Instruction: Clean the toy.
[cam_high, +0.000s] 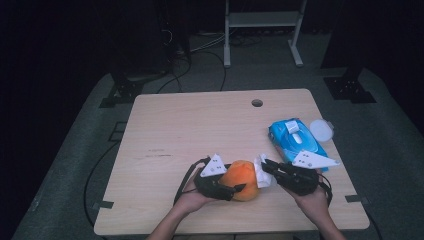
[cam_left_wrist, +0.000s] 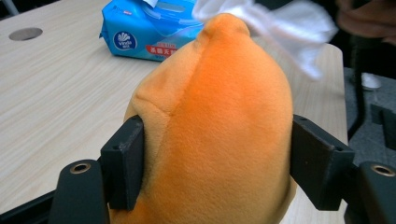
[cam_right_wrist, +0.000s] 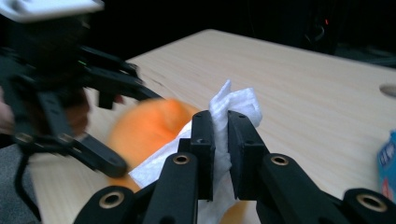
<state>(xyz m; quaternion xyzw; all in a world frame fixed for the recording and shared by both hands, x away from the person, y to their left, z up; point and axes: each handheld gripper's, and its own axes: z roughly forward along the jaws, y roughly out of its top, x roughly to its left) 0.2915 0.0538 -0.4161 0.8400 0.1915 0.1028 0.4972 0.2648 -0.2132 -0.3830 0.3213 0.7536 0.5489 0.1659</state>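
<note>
Orange plush, a rounded soft toy (cam_high: 241, 180), sits low in the middle of the high view, close to the near edge of the pale wooden counter (cam_high: 190, 125). The left gripper (cam_high: 235, 190) comes in from the lower left and is clenched on it: in the left gripper view the toy (cam_left_wrist: 219, 135) takes up the centre of the frame, and the two black fingers (cam_left_wrist: 123, 161) press into its sides at lower left and lower right, denting the fabric.

The right gripper (cam_high: 266, 167) reaches in from the lower right of the high view, its fingers clamped on a white wipe (cam_high: 263, 175) that lies against the right side of the toy. In the right gripper view the fingers (cam_right_wrist: 204, 144) stand nearly together at bottom centre with the wipe (cam_right_wrist: 233, 105) pinched between them; its crumpled edge sticks up above their tips and the rest hangs down over the orange toy (cam_right_wrist: 149, 126), which is blurred at centre left. The left gripper (cam_right_wrist: 60, 93) shows blurred at the left of that frame.

Behind the right hand, at right of centre in the high view, lies a blue pack of wipes (cam_high: 295, 137), with a round white lid (cam_high: 321, 130) just beside it to the right. A small round hole (cam_high: 257, 103) marks the counter toward the top.
</note>
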